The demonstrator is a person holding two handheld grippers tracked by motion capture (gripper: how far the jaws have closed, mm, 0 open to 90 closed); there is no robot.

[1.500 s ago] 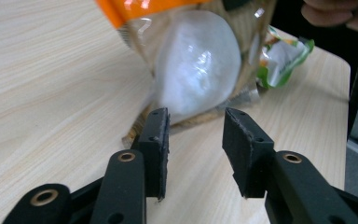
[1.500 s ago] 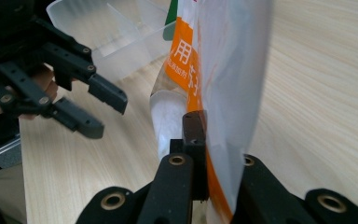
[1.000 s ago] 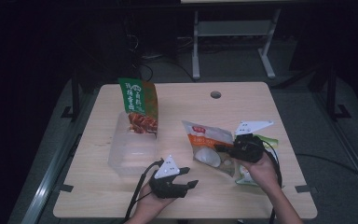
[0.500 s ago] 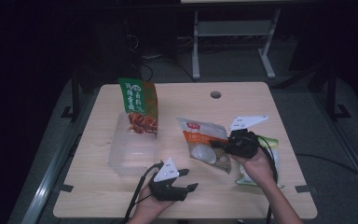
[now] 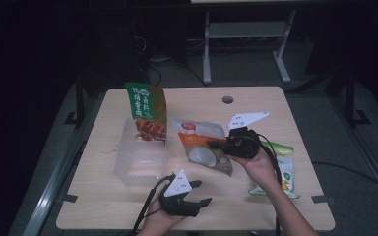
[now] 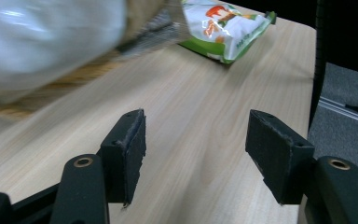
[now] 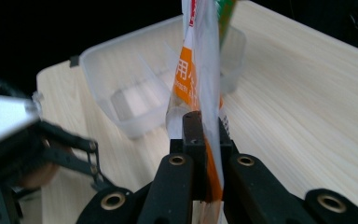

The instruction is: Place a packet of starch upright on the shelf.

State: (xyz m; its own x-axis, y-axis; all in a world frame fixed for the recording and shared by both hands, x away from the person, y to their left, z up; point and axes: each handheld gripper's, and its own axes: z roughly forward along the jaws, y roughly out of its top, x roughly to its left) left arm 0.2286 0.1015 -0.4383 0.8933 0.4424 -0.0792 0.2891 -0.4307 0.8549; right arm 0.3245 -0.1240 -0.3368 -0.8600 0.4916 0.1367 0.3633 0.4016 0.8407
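In your left gripper view, the orange snack bag [image 6: 51, 42] is a blur, cut off at the top and left edges. Your right forearm hides part of the green bag [image 5: 283, 167] on the desk [image 5: 275, 105].

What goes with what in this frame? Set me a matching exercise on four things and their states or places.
Things:
1. orange packet
2. green bag
3. left gripper
4. green-and-white packet

States:
A. standing in the clear container
B. jaws open, nothing between them
C. lying flat on the table
D. clamped in the right gripper

Pairs: 1-D, 2-A, 3-B, 4-C
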